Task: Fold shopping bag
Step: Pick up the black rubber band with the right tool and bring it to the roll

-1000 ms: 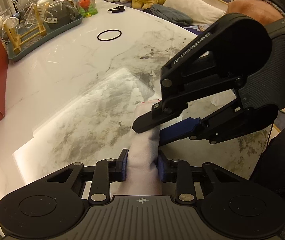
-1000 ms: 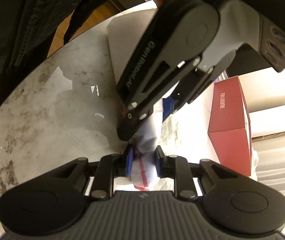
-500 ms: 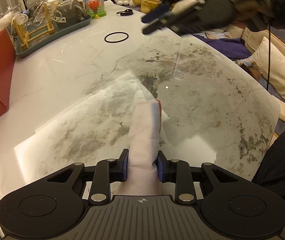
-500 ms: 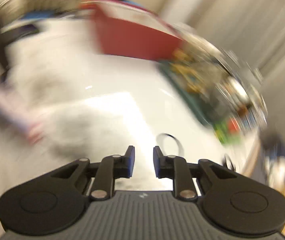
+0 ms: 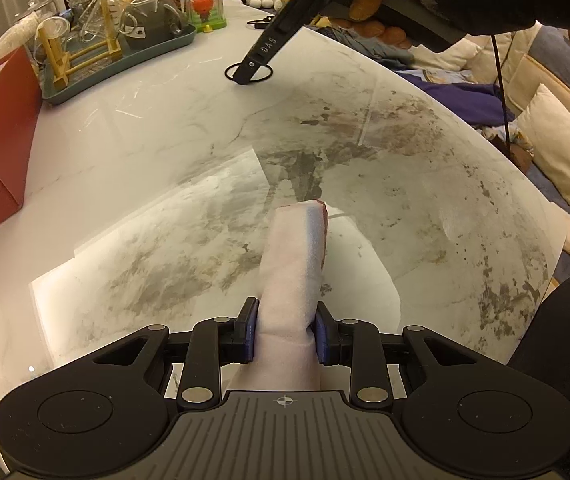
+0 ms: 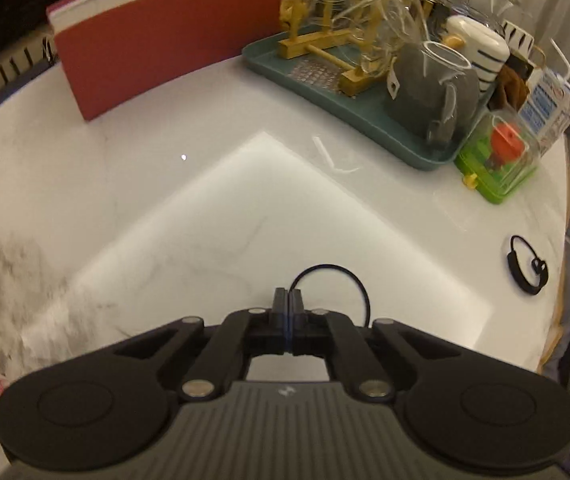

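While the left tongs (image 5: 285, 334) grip the rolled bag (image 5: 295, 280), the right tongs (image 6: 288, 304) meet at a black ring (image 6: 335, 280).
The right jaws have just closed; whether they pinch the ring I cannot tell. The bag juts over the marble tabletop (image 5: 405, 184); a tray (image 6: 349, 108) and red box (image 6: 165, 40) stand farther off.

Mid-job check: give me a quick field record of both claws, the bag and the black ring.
left claw: shut on folded bag, rolled into a tight bundle
right claw: jaws just closed, pinching the black elastic ring
ring: lying on the marble table, near the teal tray
bag fold: done, not yet banded
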